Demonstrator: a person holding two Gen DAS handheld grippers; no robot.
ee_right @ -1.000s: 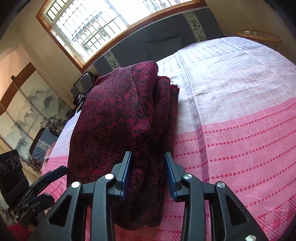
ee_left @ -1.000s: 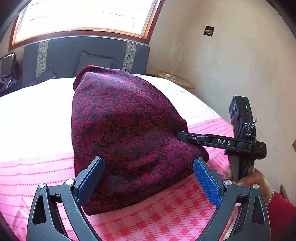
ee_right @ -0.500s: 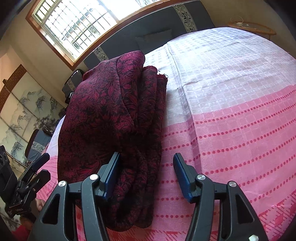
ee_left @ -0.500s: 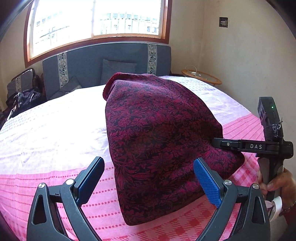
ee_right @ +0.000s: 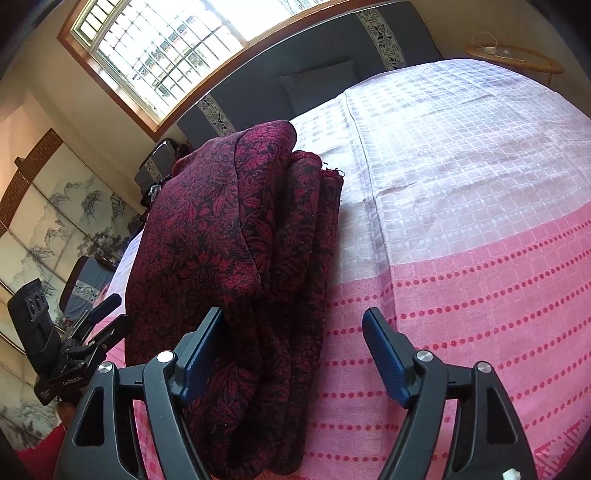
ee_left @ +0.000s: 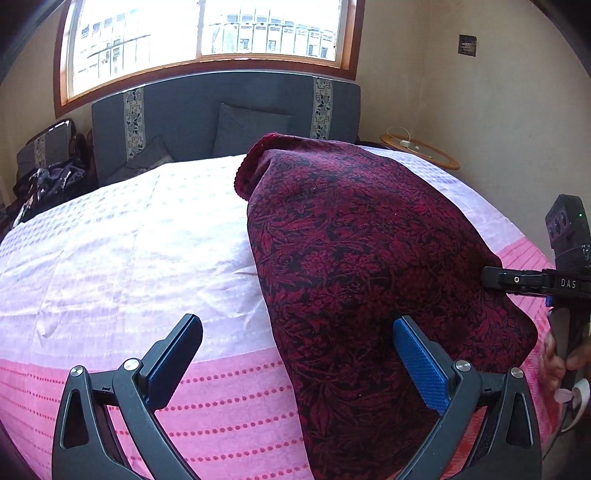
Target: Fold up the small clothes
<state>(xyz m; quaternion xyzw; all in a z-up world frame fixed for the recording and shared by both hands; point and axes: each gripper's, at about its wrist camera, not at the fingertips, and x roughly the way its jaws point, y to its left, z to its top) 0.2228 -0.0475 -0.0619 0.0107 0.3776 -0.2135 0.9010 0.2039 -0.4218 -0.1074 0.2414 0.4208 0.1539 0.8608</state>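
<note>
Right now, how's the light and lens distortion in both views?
Left wrist view: window blown out, bedspread glaring white, dark vignette corners. Right wrist view: strong fisheye bulge, tilted window overexposed; red cloth sharp in both.

bare bedspread [ee_left: 122, 258] lies open left of the folded cloth [ee_left: 354, 258]; the right gripper [ee_left: 517, 280] crowds its other edge.

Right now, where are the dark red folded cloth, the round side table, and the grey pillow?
dark red folded cloth [ee_left: 362, 258]: left wrist view, middle of its top layer.
round side table [ee_left: 424, 153]: left wrist view, wooden top.
grey pillow [ee_left: 247, 129]: left wrist view, its front face.
</note>
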